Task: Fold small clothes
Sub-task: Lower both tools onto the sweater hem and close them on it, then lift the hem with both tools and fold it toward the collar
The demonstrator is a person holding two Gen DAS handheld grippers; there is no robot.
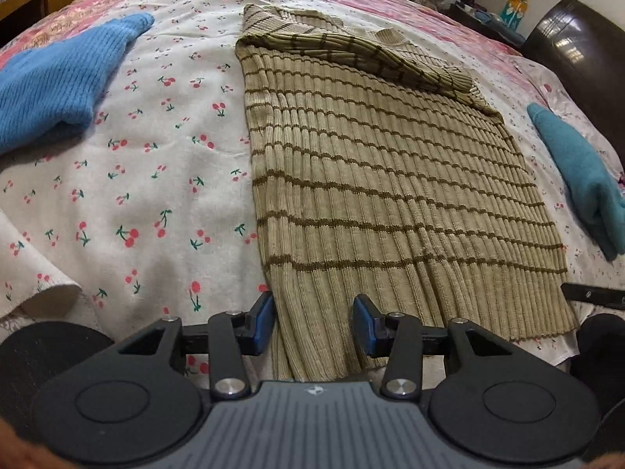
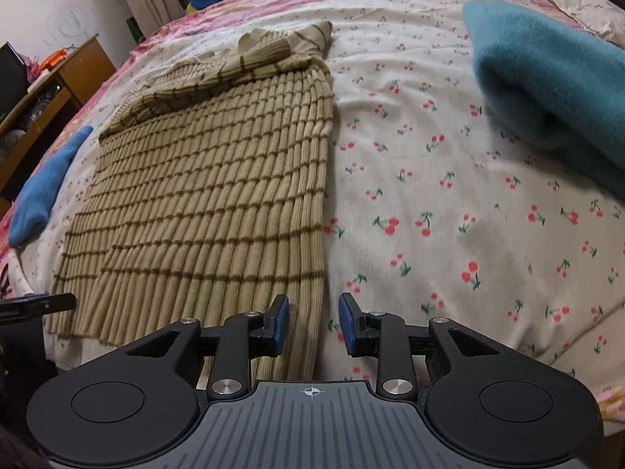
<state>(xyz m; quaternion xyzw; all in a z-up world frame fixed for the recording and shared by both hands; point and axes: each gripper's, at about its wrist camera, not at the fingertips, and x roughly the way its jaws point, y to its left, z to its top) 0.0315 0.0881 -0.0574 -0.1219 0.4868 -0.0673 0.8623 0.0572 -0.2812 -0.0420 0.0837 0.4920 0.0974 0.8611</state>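
Observation:
A beige ribbed sweater with brown stripes [image 1: 383, 179] lies flat on the cherry-print sheet [image 1: 164, 164], its sleeves folded across the top. My left gripper [image 1: 312, 322] is open, its blue pads on either side of the sweater's lower left hem corner. My right gripper [image 2: 313, 322] is open at the lower right hem corner of the sweater [image 2: 211, 195], with the right edge of the hem between its pads. The right gripper's tip [image 1: 593, 295] shows at the right edge of the left wrist view.
A blue knit garment [image 1: 58, 78] lies left of the sweater. A folded teal garment [image 2: 547, 78] lies to its right. A wooden shelf [image 2: 47, 93] stands beside the bed at the left. A dark headboard [image 1: 578, 51] is at the far right.

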